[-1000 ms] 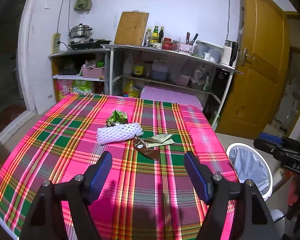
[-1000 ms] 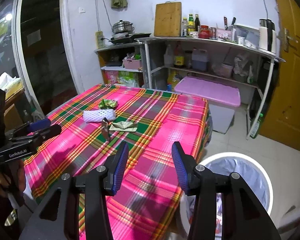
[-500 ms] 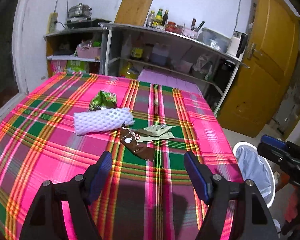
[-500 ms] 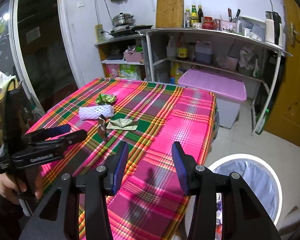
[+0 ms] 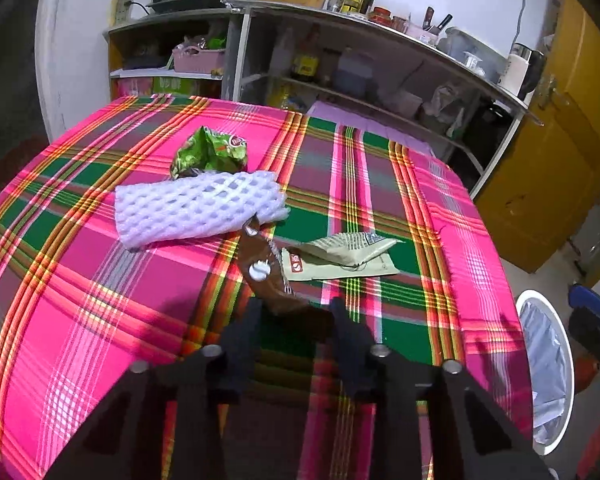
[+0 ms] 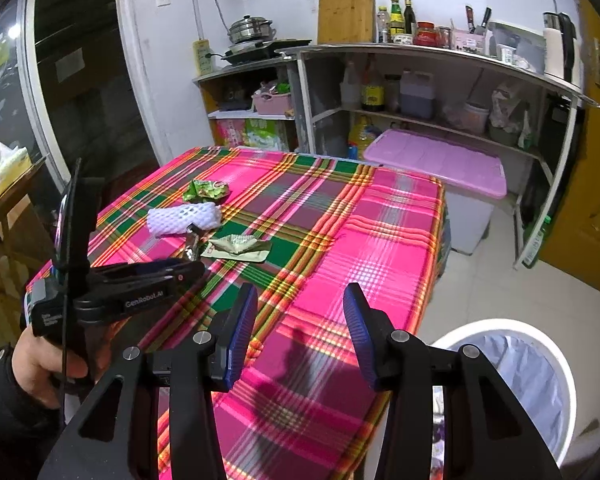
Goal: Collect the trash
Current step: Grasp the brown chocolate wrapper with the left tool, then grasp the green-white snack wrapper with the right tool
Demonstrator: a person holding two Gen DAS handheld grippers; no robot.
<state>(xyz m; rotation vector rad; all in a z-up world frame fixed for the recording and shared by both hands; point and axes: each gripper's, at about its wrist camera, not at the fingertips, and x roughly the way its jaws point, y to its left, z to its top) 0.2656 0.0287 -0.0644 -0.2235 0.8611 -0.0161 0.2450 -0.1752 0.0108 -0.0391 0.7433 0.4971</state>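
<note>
On the plaid tablecloth [image 5: 100,280] lie a brown wrapper [image 5: 266,276], a pale green sachet [image 5: 340,258], a white foam net [image 5: 196,208] and a crumpled green wrapper [image 5: 208,152]. My left gripper [image 5: 296,324] is open, low over the cloth, its fingertips either side of the brown wrapper's near end. It also shows in the right wrist view [image 6: 140,276], beside the brown wrapper [image 6: 192,244]. My right gripper [image 6: 300,324] is open and empty above the table's near right edge.
A white bin with a clear liner [image 6: 516,372] stands on the floor right of the table, also in the left wrist view [image 5: 544,368]. Kitchen shelves [image 6: 420,80], a pink-lidded box [image 6: 440,160] and a yellow door [image 5: 560,140] lie beyond.
My left gripper has moved forward and down to the brown wrapper, and its jaws have narrowed around it. My right gripper has stayed nearly still, open.
</note>
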